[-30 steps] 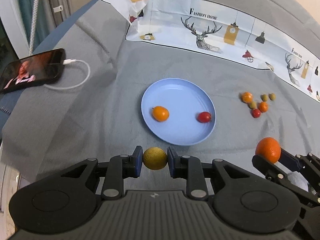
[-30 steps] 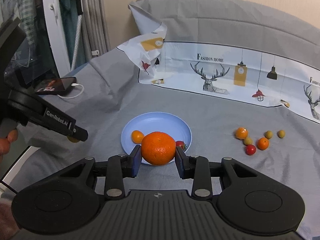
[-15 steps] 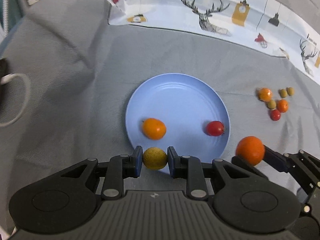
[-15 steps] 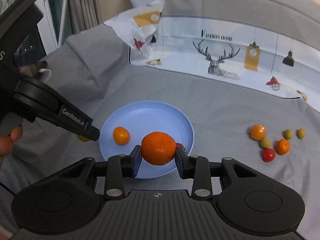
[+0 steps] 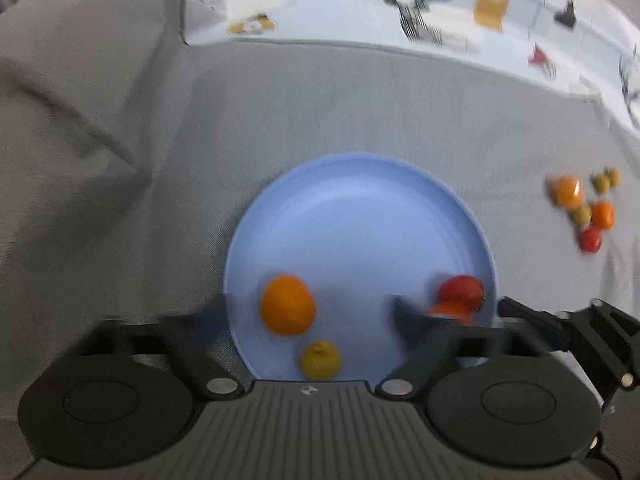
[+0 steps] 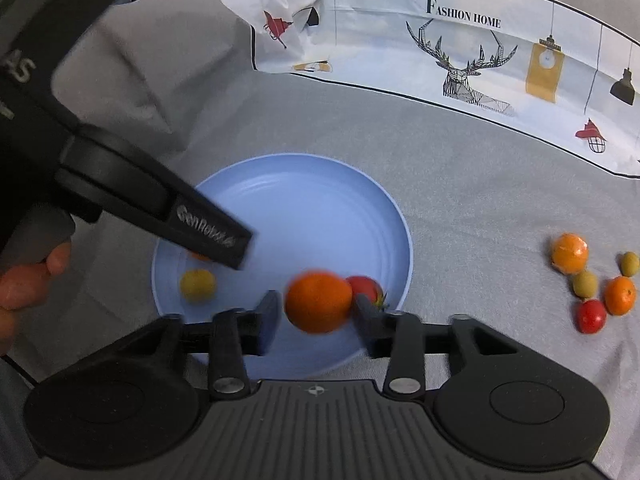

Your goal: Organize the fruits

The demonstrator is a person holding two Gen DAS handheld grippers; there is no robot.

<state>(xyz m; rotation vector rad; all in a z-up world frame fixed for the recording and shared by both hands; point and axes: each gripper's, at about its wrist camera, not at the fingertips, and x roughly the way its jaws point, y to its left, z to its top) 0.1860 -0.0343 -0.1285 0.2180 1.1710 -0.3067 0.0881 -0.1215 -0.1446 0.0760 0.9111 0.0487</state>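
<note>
Orange (image 6: 318, 302) btwn right tool (image 6: 316, 316) fingers, over plate (image 6: 304, 200).

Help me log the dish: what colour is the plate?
Plain light blue plate; clearest in the right wrist view.

Your blue plate (image 6: 304, 184) sits flat on the grey cloth and holds four fruits near its front edge: a small yellow-green fruit (image 5: 320, 360) closest to you, an orange one (image 5: 287, 310) just beside it, a red tomato (image 5: 460, 288), and a larger, blurred orange (image 6: 318, 302) touching the tomato's side. Well apart, to the plate's right, you have a loose cluster (image 6: 592, 280) on the cloth: two orange fruits, a red one, and yellow-green ones among them.
</note>
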